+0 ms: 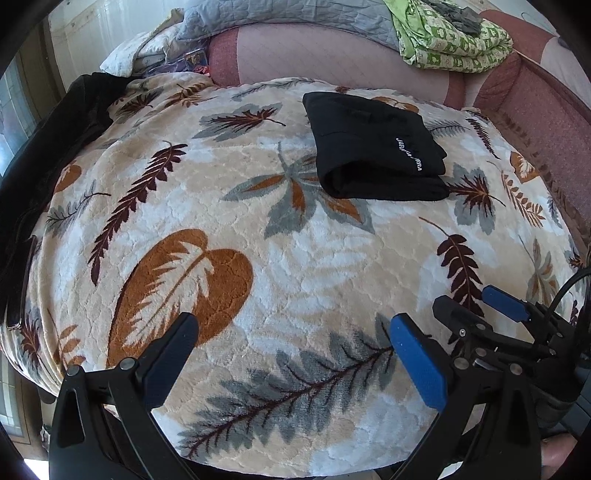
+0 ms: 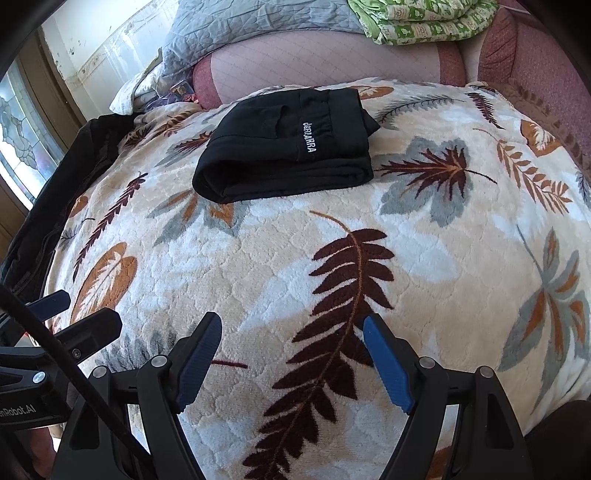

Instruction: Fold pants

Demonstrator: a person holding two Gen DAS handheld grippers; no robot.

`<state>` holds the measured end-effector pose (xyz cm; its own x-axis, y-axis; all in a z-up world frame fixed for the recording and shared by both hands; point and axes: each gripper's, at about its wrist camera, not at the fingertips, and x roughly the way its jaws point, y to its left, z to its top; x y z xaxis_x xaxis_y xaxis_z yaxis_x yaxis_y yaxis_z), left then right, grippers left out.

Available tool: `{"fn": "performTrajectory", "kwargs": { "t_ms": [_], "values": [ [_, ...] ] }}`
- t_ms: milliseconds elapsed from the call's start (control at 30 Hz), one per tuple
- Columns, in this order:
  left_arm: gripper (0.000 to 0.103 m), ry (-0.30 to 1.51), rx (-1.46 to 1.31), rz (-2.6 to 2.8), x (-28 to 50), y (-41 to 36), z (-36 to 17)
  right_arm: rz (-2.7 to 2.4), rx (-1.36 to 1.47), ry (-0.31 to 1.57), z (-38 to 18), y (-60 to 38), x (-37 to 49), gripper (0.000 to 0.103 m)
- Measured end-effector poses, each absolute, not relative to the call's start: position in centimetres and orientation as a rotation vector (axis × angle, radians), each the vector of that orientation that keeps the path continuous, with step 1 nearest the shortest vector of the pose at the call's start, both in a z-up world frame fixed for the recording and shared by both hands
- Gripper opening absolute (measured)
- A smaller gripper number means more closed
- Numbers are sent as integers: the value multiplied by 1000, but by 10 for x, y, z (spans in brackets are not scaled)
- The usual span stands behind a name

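Black pants (image 1: 376, 151), folded into a compact bundle with a line of white lettering on top, lie on a plush leaf-patterned blanket (image 1: 258, 236) in the left wrist view. They sit toward the blanket's far edge, right of its middle, well apart from both tools. The left gripper (image 1: 291, 347) hangs over the near edge with its jaws spread wide and only blanket between them. The right gripper (image 1: 476, 302) shows at the near right corner, likewise released and empty. A dark garment (image 1: 55, 140) lies along the blanket's left edge, and a green patterned quilt (image 1: 454, 40) and a grey quilt (image 1: 280, 22) lie on the pink surface beyond the far edge.

From the right wrist view, the pants (image 2: 288, 151) lie near the far edge, left of centre, folded edge toward the camera. The right gripper (image 2: 291, 343) stands open above a brown fern leaf, holding nothing. The left gripper (image 2: 77, 314) shows at the near left edge, just beside it, also open.
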<state>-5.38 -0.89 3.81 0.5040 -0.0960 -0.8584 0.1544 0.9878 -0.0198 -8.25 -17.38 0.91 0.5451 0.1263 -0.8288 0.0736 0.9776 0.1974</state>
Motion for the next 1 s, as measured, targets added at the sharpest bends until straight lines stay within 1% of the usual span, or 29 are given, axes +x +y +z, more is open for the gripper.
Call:
{"fn": "performTrajectory", "kwargs": {
  "t_ms": [1000],
  "values": [
    [103,1080,30,-166,-45,-7,21,28,193,1019,-1,-171,-77,85]
  ]
}}
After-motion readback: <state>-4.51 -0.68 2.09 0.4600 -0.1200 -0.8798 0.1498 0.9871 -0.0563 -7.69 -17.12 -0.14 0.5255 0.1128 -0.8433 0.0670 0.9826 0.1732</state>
